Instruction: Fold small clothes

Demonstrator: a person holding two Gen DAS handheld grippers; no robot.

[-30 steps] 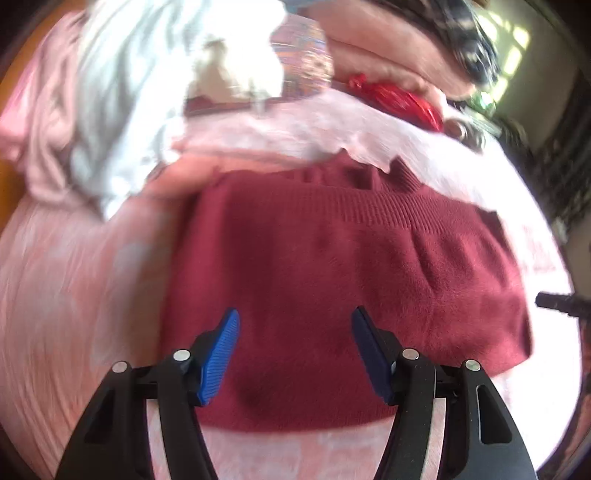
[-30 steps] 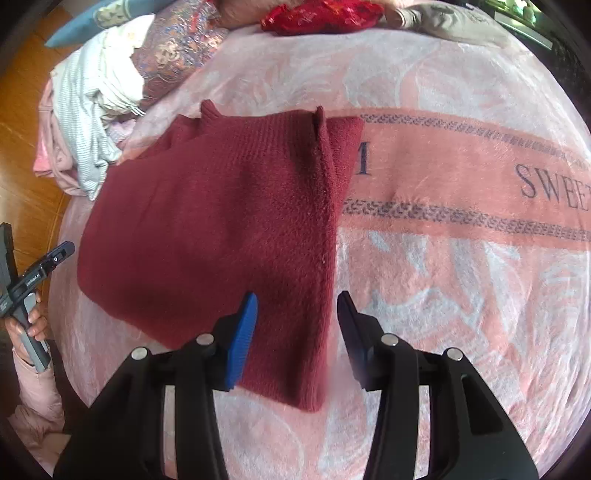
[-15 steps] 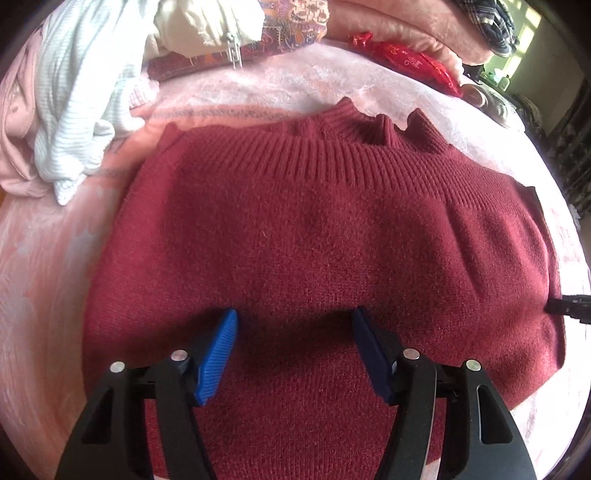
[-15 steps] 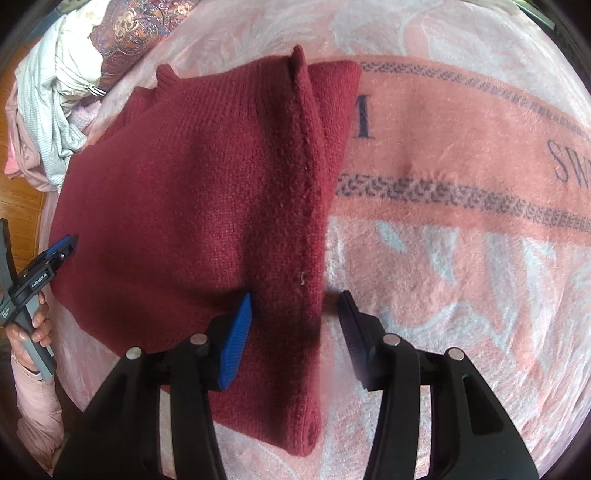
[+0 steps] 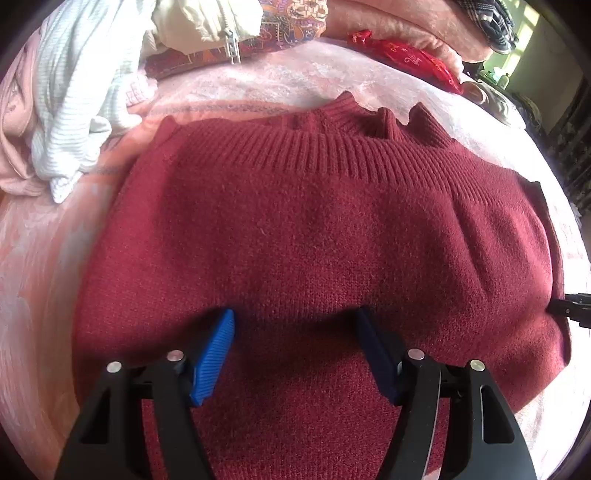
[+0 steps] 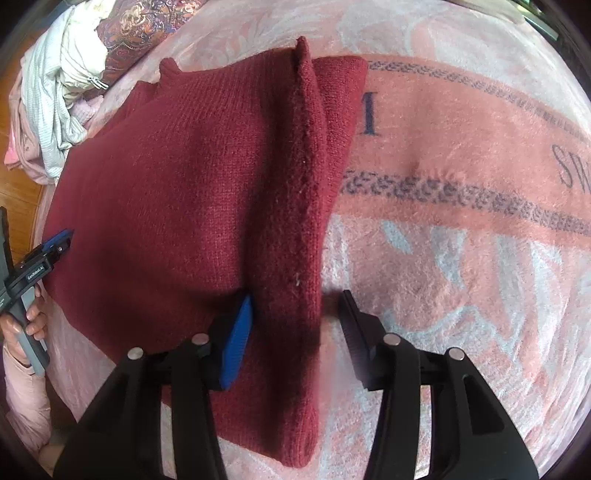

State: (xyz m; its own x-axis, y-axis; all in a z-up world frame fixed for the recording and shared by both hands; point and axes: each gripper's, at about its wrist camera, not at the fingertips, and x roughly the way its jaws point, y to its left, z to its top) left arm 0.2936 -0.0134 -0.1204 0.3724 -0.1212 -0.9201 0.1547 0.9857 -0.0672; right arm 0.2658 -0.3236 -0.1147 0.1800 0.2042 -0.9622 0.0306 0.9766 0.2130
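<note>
A dark red knit sweater (image 5: 314, 240) lies flat on a pink blanket (image 5: 44, 266), its ribbed band at the far side. My left gripper (image 5: 295, 328) is open, low over the sweater's near part, fingertips at the fabric. In the right wrist view the sweater (image 6: 177, 177) shows a raised fold along its right edge. My right gripper (image 6: 295, 306) is open and straddles that fold, one finger on each side. The left gripper (image 6: 40, 258) shows at the sweater's left edge there; the right gripper's tip (image 5: 572, 314) shows at the right edge in the left wrist view.
A heap of white and pink clothes (image 5: 74, 92) and a patterned cushion (image 5: 288, 22) lie at the far left. A red cloth (image 5: 406, 55) lies at the far side. The blanket (image 6: 461, 166) with printed lettering spreads to the right. Wooden floor (image 6: 14, 192) shows beyond the left edge.
Both grippers have come down and forward onto the sweater. The left now sits over its near part; the right now straddles the folded right edge. Both stay open.
</note>
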